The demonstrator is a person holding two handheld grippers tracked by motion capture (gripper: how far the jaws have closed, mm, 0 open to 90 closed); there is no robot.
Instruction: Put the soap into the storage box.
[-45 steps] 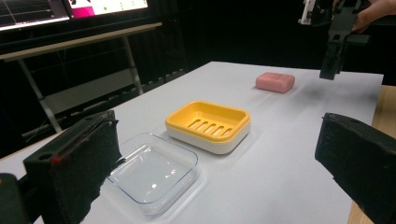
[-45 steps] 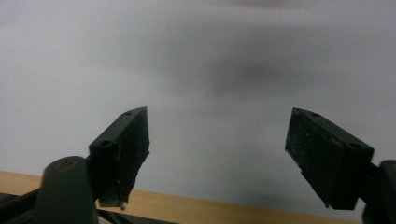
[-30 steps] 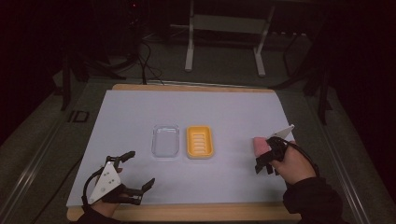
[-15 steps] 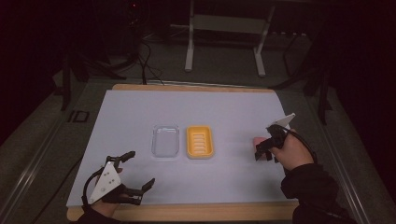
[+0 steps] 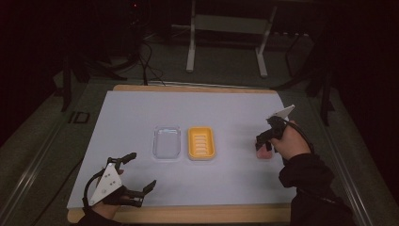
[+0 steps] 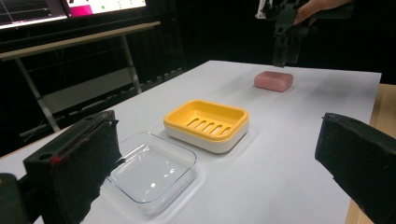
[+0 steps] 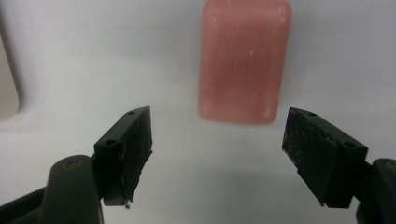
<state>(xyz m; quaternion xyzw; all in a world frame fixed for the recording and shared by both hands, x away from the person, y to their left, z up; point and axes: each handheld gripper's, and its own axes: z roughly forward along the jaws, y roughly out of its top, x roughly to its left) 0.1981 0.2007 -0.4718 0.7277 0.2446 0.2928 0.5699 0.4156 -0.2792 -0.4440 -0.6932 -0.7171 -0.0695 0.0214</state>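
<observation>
Right gripper (image 5: 262, 143) held directly above pink soap bar (image 7: 243, 60), jaws spread wide, bar lying flat on white table sheet (image 5: 235, 113) between and beyond the pads, untouched; positioned right of yellow soap dish (image 5: 201, 143); clear glass tray (image 5: 167, 141) set just beside dish on its left. Left gripper (image 5: 136, 172) parked at near-left table edge, jaws spread, nothing held.

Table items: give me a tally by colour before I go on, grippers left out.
Pink: 1, the soap bar
Yellow: 1, the soap dish
Clear: 1, the shallow tray
Total: 3
</observation>
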